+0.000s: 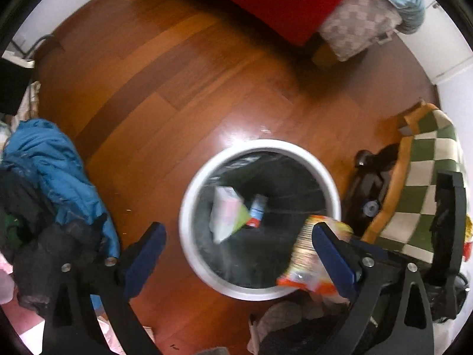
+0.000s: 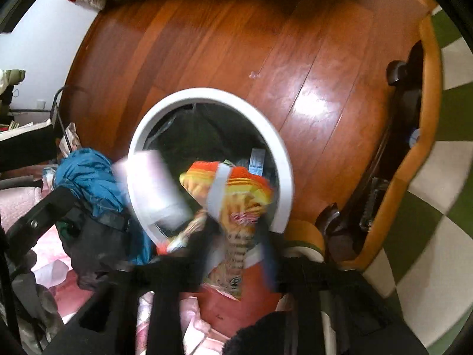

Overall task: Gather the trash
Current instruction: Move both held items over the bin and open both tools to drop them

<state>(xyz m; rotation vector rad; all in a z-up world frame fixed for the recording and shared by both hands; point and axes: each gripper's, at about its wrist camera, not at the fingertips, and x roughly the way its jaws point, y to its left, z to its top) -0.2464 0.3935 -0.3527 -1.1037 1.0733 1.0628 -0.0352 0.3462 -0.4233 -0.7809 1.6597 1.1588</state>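
Left gripper: fingers spread wide, empty, above the bin.
Right gripper: clamped on the orange snack wrapper.
Bin: white-rimmed, directly ahead of both tools.
Bin contents: white packet inside.

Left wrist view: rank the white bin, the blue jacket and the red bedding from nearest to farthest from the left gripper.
1. White bin, directly ahead of the open left gripper, between its fingers.
2. Blue jacket, off to the left on the floor.
3. Red bedding, far across the wooden floor at the top.
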